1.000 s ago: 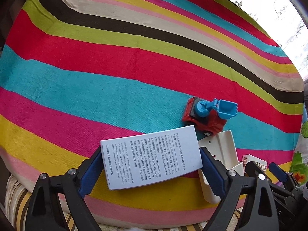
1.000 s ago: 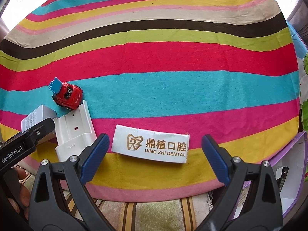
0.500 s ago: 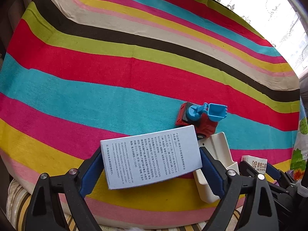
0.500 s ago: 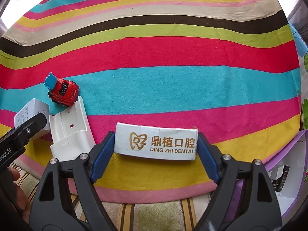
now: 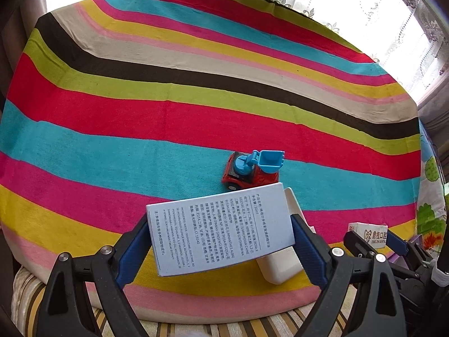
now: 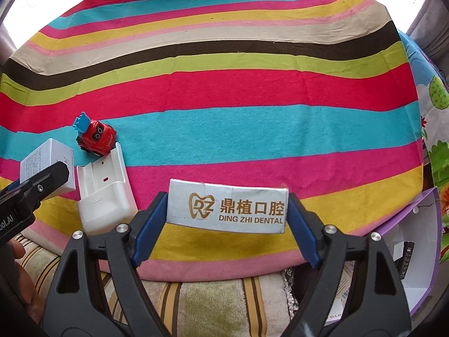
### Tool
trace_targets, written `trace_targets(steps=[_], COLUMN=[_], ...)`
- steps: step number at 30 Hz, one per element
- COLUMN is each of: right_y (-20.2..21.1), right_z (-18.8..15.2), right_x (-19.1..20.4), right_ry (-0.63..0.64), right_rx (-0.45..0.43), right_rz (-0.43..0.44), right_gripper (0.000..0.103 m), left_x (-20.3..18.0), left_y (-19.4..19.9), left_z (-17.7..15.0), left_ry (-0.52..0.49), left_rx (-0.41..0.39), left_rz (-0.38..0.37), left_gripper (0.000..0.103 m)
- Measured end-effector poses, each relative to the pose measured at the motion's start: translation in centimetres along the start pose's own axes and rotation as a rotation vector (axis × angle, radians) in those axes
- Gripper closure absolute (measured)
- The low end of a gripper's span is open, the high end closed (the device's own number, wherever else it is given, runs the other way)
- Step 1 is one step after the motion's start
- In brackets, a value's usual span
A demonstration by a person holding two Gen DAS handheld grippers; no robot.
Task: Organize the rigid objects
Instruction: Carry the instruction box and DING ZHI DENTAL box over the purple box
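My left gripper (image 5: 220, 241) is shut on a pale blue printed carton (image 5: 219, 230) and holds it above the striped cloth's near edge. The carton also shows in the right wrist view (image 6: 47, 165). My right gripper (image 6: 227, 221) is shut on a white "DING ZHI DENTAL" box (image 6: 227, 206), lifted a little off the cloth; the box also shows in the left wrist view (image 5: 367, 234). A red toy digger with a blue scoop (image 5: 252, 170) (image 6: 95, 139) stands on the turquoise stripe. A white plastic holder (image 6: 103, 193) (image 5: 280, 266) lies just in front of it.
A striped cloth (image 5: 168, 118) covers the surface. An open purple-edged cardboard box (image 6: 415, 252) with packets inside sits low at the right. A cartoon-print sheet (image 6: 437, 129) lies at the right. A bright window with lace curtains (image 5: 364, 14) is behind.
My right gripper has closed on the dental box and raised it. My left gripper has drawn back and up with the blue carton, so the toy digger looks farther away.
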State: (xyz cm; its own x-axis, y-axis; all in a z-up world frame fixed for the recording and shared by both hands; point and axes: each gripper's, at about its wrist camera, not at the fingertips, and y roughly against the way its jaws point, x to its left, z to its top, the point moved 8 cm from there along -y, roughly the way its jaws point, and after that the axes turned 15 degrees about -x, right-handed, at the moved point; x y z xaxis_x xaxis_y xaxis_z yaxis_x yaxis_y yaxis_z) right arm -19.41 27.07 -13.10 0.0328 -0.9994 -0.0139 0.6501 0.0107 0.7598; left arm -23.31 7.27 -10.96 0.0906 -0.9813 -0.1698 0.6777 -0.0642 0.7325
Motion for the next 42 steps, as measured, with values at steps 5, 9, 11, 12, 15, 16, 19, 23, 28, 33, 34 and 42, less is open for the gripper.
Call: trace_targets(steps=[5,9,11,12,15,16,19,23,28,33,34,42], right_y=[0.8,1.9,2.3,2.5,3.4,3.7,4.5,5.4,6.6,7.9,8.1,9.9], right_z=[0.3,0.0,-0.1,-0.2,-0.5,-0.6,-0.7,-1.2,-1.9,-2.6,-2.7,-3.7], right_x=[-0.7,-1.7,-2.4,-2.8,-4.0,-4.4,-5.7,-7.5,-9.8,-12.7,-13.2,-17.9], right_ry=[-0.012,-0.029,-0.037,-0.041,-0.054,-0.059,-0.070,-0.083,-0.103,-0.130,-0.134,-0.163], right_rx=[-0.019,-0.032,-0.039,-0.041,-0.048,-0.050,-0.058,-0.065,-0.075,-0.080,-0.081,-0.091], right_rz=[-0.009,-0.010,-0.016,-0.017,-0.023,-0.026,-0.036,-0.051,-0.068,-0.092,-0.098,-0.146], right_gripper=[0.019,0.019,0.019,0.019,0.019,0.019,0.019,0.019,0.019,0.019,0.019,0.019], left_x=[-2.2,-3.9,-4.4,-4.6,-5.3,-5.7,-6.8,-8.4,-10.8,-13.6,-14.1,-19.1], left_y=[1.1,2.1,2.5,2.5,3.1,3.3,3.8,4.5,5.3,6.2,6.4,7.9], left_z=[-0.3,-0.9,-1.0,-0.9,-1.0,-1.0,-1.2,-1.7,-2.5,-3.3,-3.5,-5.0], left_ry=[-0.054,-0.098,-0.111,-0.116,-0.135,-0.143,-0.166,-0.196,-0.230,-0.261,-0.267,-0.349], left_rx=[-0.005,-0.009,-0.013,-0.013,-0.019,-0.020,-0.021,-0.015,-0.005,0.004,0.005,0.013], left_rz=[-0.027,-0.044,-0.051,-0.055,-0.064,-0.069,-0.085,-0.113,-0.164,-0.237,-0.250,-0.364], left_gripper=[0.010,0.010,0.010,0.010,0.010,0.010,0.010,0.010,0.010,0.010,0.010,0.010])
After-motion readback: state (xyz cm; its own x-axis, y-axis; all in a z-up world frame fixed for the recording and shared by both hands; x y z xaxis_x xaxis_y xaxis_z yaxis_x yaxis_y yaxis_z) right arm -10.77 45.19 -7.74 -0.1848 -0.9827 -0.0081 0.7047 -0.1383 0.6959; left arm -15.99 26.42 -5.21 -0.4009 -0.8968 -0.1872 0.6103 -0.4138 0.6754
